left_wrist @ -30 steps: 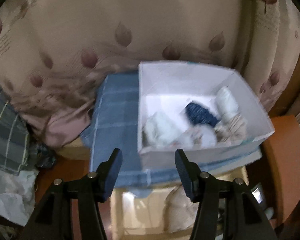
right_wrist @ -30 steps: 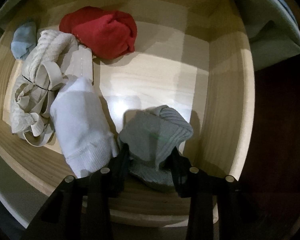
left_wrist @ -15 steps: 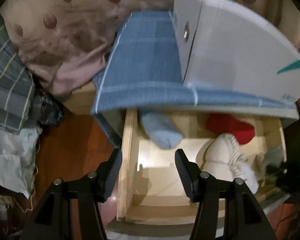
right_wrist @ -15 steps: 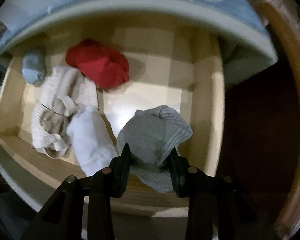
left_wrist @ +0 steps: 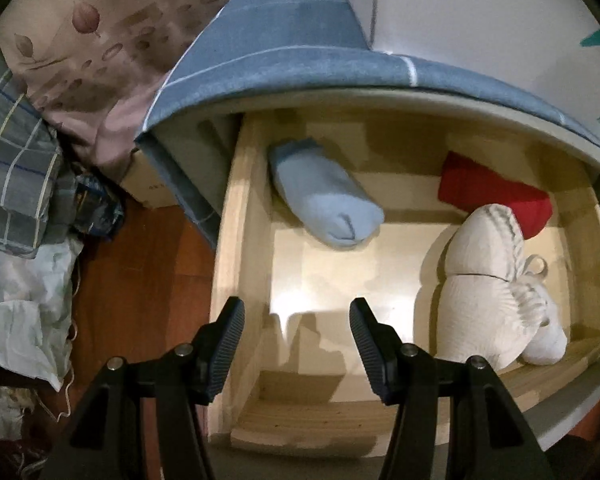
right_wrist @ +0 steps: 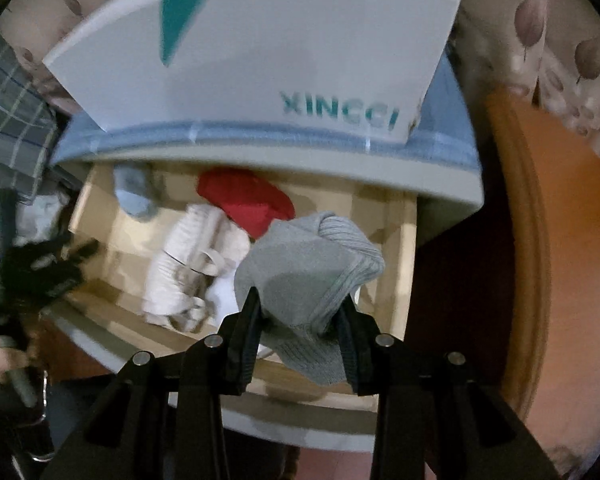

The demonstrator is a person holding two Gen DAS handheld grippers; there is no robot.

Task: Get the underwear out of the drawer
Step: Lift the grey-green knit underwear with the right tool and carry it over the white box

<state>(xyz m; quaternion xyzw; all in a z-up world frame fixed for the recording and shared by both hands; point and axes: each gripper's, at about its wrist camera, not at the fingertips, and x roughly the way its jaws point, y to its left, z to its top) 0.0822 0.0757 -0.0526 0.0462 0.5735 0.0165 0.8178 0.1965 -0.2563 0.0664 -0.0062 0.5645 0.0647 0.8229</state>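
We held the grey bundle [right_wrist: 308, 268] pinched in our right tongs [right_wrist: 298, 320] above the drawer [left_wrist: 240, 240], left tongs [left_wrist: 296, 344] wide and empty over it, and judged the shallow grip might let it slip back.

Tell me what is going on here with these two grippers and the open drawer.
A person is emptying a wooden drawer using two hand-held grippers. The right gripper is clamped on a grey rolled garment, held above the drawer. The left gripper hangs open and empty over the drawer's left part. A light blue roll, a red bundle and cream knitwear lie inside. A white box sits on top.
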